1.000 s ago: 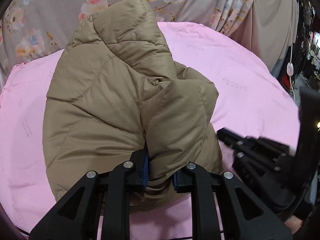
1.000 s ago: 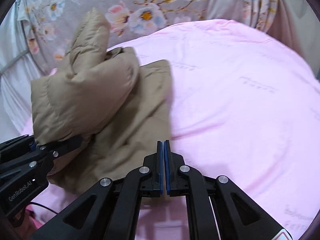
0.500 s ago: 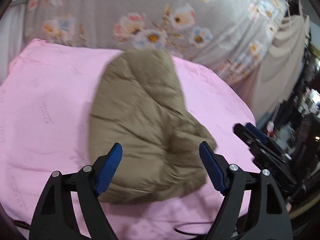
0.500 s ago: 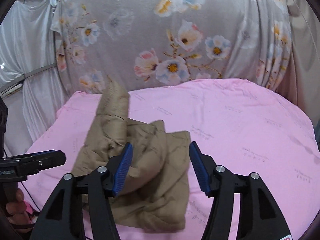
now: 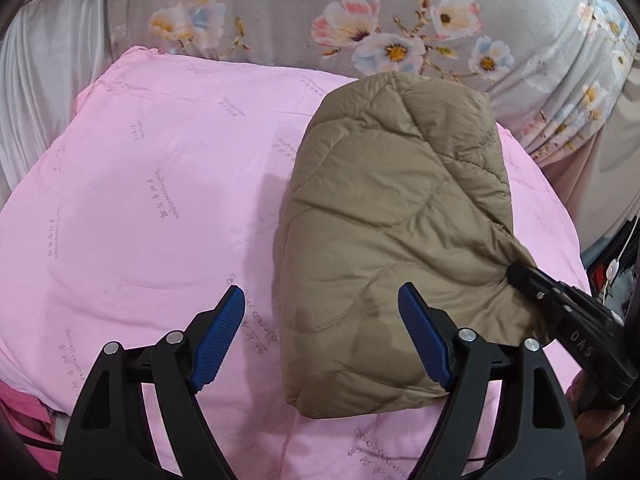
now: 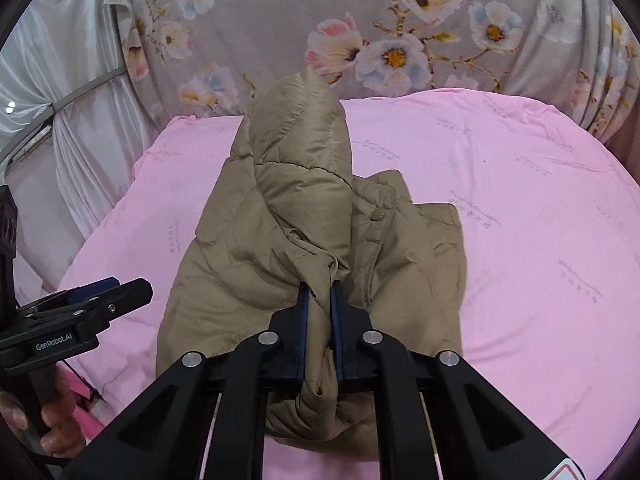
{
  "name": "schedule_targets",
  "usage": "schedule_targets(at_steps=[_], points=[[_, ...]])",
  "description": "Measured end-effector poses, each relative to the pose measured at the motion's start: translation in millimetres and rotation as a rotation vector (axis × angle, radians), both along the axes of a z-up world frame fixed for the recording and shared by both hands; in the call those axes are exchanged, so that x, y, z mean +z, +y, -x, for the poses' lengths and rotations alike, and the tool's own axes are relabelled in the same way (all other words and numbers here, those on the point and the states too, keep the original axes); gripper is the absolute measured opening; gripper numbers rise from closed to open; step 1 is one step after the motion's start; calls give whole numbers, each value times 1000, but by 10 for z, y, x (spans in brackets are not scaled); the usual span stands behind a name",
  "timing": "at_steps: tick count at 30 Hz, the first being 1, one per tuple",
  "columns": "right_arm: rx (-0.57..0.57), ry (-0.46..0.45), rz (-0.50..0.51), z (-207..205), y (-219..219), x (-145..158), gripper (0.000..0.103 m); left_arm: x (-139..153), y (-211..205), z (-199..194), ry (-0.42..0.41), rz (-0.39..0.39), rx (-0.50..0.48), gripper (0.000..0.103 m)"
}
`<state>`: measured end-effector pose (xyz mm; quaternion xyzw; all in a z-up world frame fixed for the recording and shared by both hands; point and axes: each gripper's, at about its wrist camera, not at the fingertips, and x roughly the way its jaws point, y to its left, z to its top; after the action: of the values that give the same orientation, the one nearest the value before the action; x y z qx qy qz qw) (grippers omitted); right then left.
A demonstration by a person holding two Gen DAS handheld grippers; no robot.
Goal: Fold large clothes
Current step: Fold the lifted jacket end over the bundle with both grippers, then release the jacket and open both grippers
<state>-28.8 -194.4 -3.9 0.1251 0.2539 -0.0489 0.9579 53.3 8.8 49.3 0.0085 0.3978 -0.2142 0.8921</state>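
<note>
Lying folded on the pink bed sheet (image 5: 152, 184), the tan puffer jacket (image 5: 384, 240) sits toward the right.
The right claw (image 6: 319, 312) is clamped on a near jacket fold; the left claw (image 5: 320, 340) hangs spread apart, gripping nothing.

A bedroom at home.
A pink printed bedsheet (image 5: 140, 208) covers the bed, backed by grey floral fabric (image 6: 360, 32) and a tied white curtain (image 6: 68, 128).
</note>
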Motion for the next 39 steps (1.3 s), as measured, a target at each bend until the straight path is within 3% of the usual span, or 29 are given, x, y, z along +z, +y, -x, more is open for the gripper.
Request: schedule_targets(at_steps=[10,14,20,32,36,39], points=[[-197,111,-62,297,-569,-672,5,-393,-656,89,53,-102,-126,76],[-208,150,-69,204,-643,-895,6,-530,-805,93,64,-138,-128,78],[-210,162,-74,84,-649,-1100,6,-691,-977,122,15,-219,-120,84],[-228,143,-61,44,-621,-1189,8,-831,-1088,142,-26,-261,-103,88],[-245,126,-85,190,-599,-1064,12,-692,-1042,163,-7,-245,-117,86],[-252,79,-109,348,-615,-890,19,-476,-945,202,-43,-224,-110,84]])
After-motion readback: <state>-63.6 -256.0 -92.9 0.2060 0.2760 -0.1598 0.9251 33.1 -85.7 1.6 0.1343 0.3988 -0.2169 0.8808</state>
